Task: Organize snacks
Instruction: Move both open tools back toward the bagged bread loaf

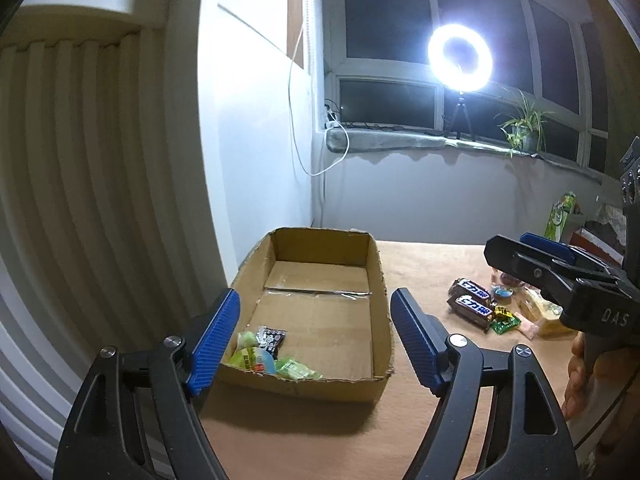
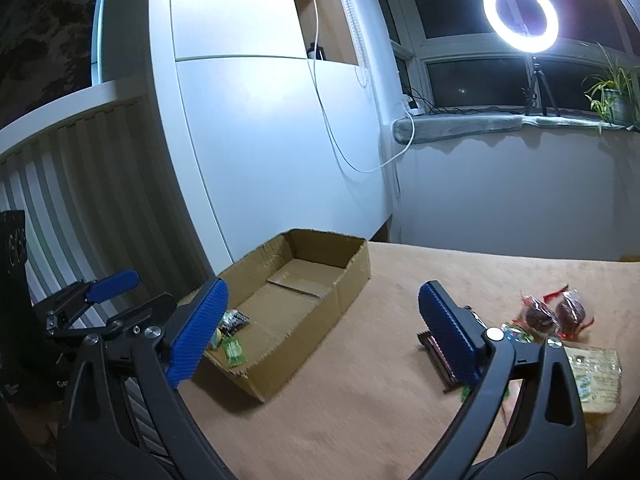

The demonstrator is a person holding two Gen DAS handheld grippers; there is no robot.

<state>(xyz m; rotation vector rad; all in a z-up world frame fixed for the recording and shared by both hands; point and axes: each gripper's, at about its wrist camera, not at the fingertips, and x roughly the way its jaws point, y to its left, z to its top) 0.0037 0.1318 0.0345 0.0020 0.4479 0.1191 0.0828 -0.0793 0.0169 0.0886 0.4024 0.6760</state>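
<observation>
1. I held the left tongs (image 1: pixel 316 340) released over the near end of the cardboard box (image 1: pixel 320 280), which stood on the bench (image 1: pixel 420 360) with a few green-wrapped snacks (image 1: pixel 276 360) in its near corner.
2. My right tongs (image 2: pixel 320 332) hung released and empty between the box and the loose pile.
3. Two chocolate bars (image 1: pixel 470 303), two red-wrapped sweets (image 2: pixel 554 314) and a cracker pack (image 2: pixel 596 376) lay unsorted at right.
4. Sorting looked barely begun; I judged the next move a reach right to clasp one bar.
</observation>
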